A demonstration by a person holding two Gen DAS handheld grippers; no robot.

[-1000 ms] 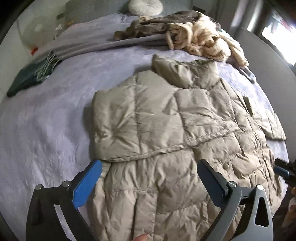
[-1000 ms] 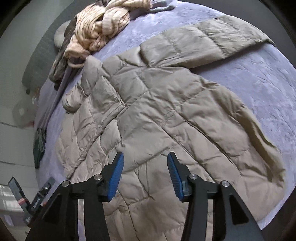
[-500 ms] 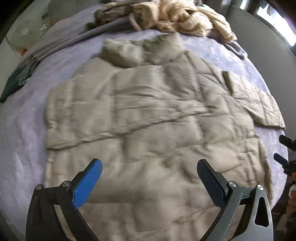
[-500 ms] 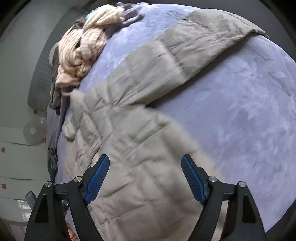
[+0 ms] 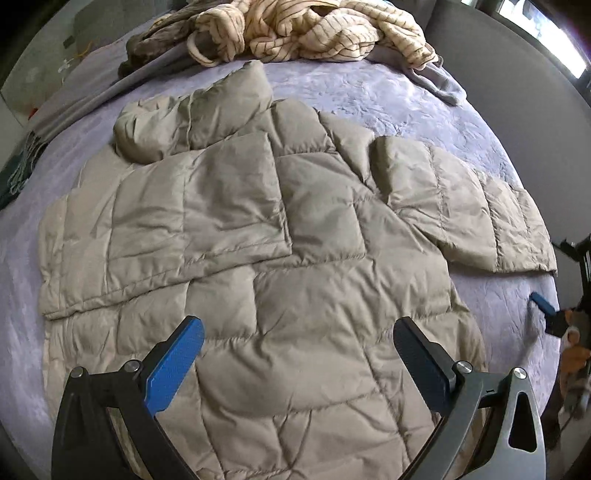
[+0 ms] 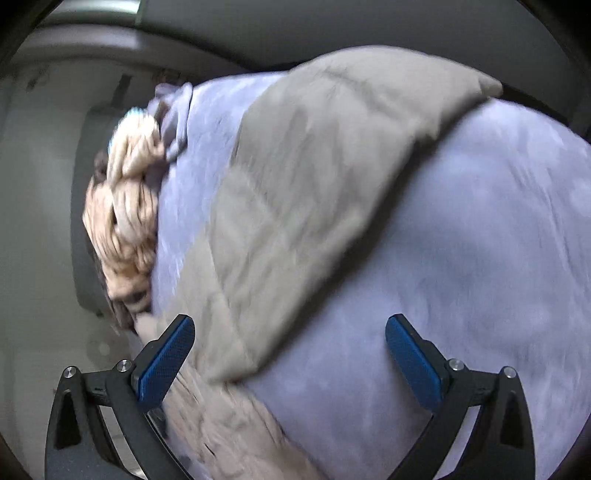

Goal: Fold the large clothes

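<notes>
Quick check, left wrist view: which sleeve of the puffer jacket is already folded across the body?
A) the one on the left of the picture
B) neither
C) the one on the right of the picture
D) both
A: the left sleeve lies flat across the puffer jacket, its cuff edge near the middle, while the right sleeve still stretches out onto the purple bedspread.

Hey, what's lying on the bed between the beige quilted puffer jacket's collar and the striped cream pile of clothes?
Only bare lilac bedspread, seen in the left wrist view; the collar and the striped pile lie apart.
</notes>
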